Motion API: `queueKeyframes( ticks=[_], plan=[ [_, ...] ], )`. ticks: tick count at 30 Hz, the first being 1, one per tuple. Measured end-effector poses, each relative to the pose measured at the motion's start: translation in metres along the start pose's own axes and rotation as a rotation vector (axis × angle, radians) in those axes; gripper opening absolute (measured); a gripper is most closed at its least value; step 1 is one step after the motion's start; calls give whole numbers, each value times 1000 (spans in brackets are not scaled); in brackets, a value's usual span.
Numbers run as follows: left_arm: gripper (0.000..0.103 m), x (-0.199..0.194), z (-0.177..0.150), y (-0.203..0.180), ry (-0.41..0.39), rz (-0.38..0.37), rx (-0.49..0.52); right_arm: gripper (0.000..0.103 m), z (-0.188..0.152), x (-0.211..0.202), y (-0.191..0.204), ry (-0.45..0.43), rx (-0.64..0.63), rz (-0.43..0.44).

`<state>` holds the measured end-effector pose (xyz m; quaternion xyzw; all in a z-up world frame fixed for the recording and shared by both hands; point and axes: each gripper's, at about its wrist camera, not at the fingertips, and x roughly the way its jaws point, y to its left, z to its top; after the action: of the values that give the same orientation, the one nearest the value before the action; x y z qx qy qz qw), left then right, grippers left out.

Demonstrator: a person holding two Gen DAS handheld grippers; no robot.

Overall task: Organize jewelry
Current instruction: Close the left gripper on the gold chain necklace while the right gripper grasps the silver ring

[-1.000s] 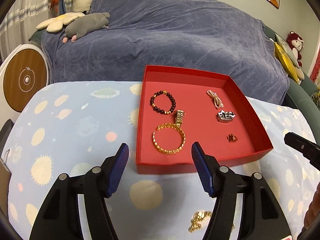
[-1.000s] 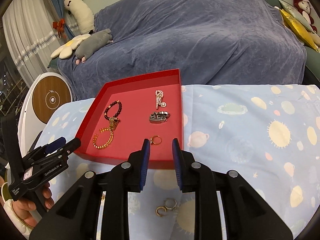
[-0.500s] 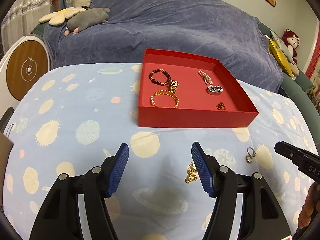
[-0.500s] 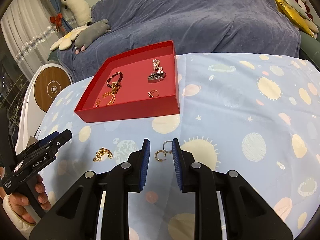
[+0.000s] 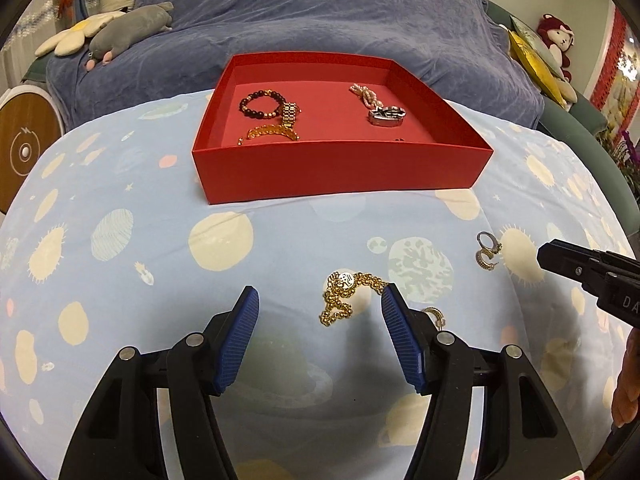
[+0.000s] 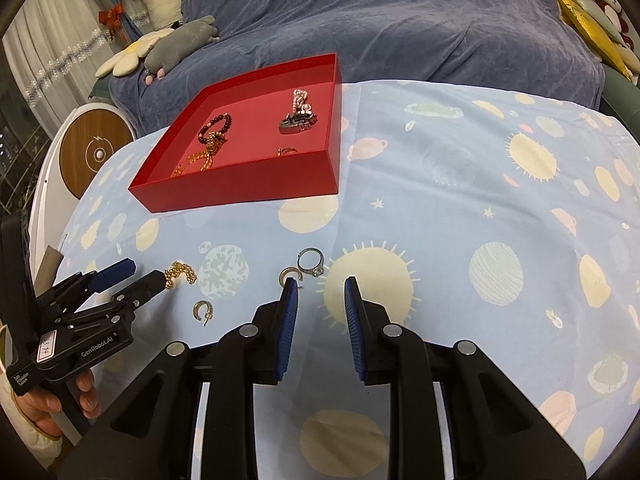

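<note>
Clearly the left gripper point(image 5: 320, 316) stood with its blue pads wide apart around the gold chain point(image 5: 346, 294) on the tablecloth point(image 5: 120, 280), lined up to pinch it, while the right gripper point(image 6: 318, 312), narrowly parted and empty, pointed near the silver ring point(image 6: 311, 261), short of the red tray point(image 5: 340, 174)

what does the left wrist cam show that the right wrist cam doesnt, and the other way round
Only the left wrist view: the left gripper spread open around the gold chain.

Only the right wrist view: the right gripper from behind, slightly open, near the silver ring, and the hand holding the left tool.

Both: the red tray with bracelets, and loose earrings on the blue cloth.
</note>
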<state>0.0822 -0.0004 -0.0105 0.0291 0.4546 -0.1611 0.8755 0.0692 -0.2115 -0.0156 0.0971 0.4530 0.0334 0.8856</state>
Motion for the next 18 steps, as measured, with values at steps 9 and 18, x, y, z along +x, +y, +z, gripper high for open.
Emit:
queueKeyframes(
  ticks=[9, 18],
  plan=[
    [50, 12, -4, -8, 9, 11, 22, 24, -5, 10, 4, 35, -17, 6],
    [1, 14, -1, -14, -11, 17, 53, 24, -5, 16, 0, 51, -12, 3]
  ],
)
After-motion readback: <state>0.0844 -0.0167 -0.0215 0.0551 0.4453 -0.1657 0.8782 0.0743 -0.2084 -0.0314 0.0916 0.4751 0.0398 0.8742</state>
